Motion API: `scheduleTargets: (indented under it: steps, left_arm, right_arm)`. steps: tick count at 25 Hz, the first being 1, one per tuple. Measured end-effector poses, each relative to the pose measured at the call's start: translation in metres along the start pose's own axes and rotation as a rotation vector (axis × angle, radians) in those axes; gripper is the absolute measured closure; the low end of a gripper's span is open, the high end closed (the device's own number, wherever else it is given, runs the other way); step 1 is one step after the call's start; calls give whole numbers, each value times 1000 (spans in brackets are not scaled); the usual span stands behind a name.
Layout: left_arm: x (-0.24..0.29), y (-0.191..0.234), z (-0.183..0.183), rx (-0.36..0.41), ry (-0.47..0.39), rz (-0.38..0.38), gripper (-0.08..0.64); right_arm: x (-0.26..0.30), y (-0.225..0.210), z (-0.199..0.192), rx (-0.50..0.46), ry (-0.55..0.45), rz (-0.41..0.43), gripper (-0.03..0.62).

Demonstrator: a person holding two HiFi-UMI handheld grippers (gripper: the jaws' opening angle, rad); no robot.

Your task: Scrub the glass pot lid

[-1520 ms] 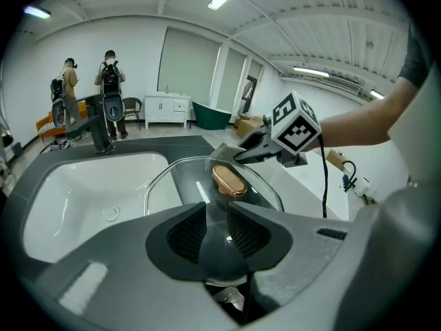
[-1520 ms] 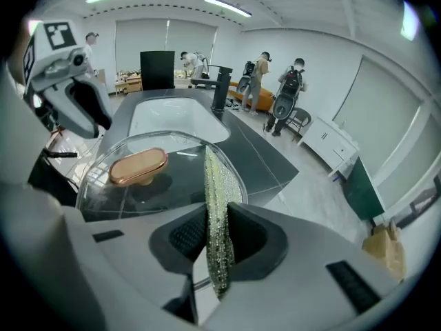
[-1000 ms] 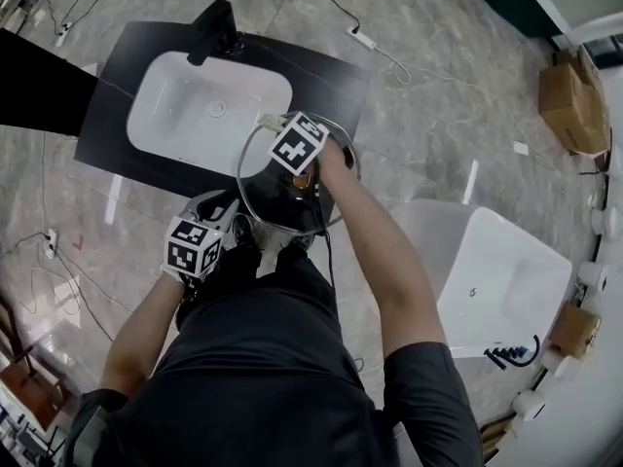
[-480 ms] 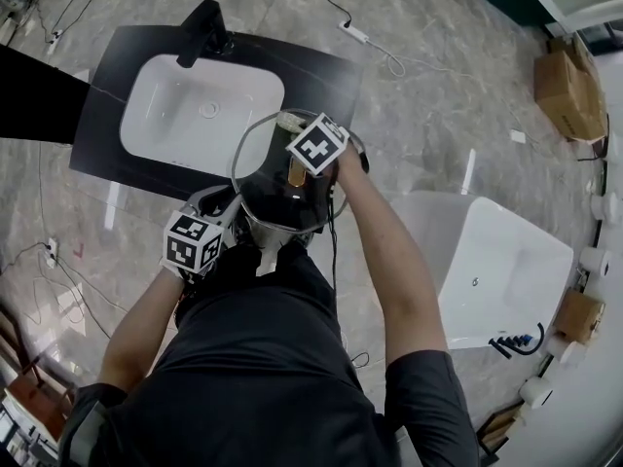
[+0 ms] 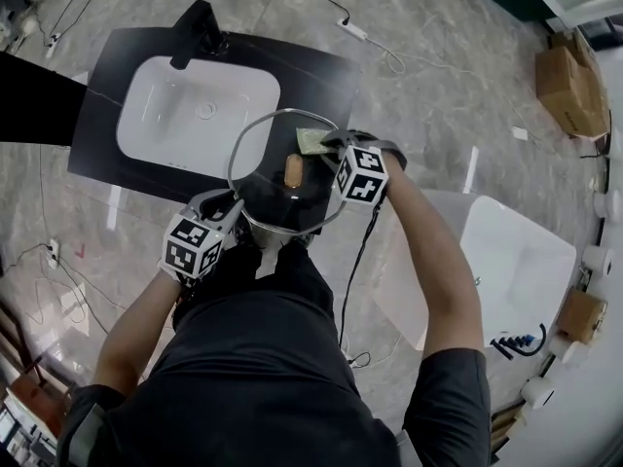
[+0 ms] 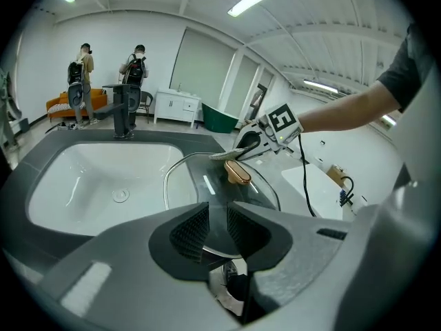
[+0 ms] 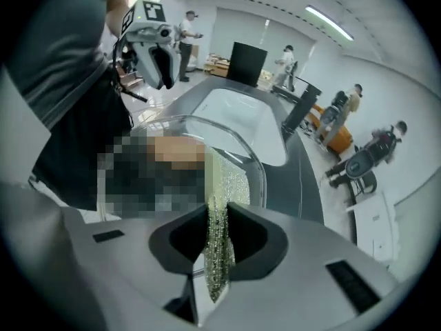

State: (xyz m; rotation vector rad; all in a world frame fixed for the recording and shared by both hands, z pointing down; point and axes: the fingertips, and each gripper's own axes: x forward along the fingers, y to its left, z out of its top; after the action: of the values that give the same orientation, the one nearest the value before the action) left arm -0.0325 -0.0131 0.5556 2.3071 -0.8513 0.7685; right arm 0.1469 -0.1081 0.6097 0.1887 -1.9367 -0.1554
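Glass lid (image 5: 261,191) w/ tan knob (image 5: 293,170)

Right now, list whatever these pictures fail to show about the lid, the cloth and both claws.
Right gripper view: a mosaic patch covers the knob and the middle of the lid.
Head view: the left claw's grip on the rim sits under its marker cube.
Head view: dirt or suds on the glass, too small.
Left gripper view: where the cloth meets the glass is too small, partly behind the right claw.
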Motion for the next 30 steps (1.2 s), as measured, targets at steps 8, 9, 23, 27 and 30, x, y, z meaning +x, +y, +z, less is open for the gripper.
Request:
scheduleTargets:
  steps: [8, 9, 23, 27, 30]
  left_arm:
    - [-26, 22, -21, -109, -25, 90, 482]
    - [-29, 24, -23, -123, -31, 103, 482]
    - [-23, 24, -18, -133, -34, 80, 482]
    - [-8, 12, -5, -69, -20, 33, 482]
    - [4, 2, 5, -18, -8, -8, 482]
  right_arm:
    - [36, -42, 72, 43, -71, 166, 530]
    - [39, -44, 88, 60, -91, 194, 530]
    - [22, -24, 93, 194, -134, 273, 531]
    - [1, -15, 41, 354, -143, 195, 531]
    - [-14, 9, 19, 417, -165, 136, 530]
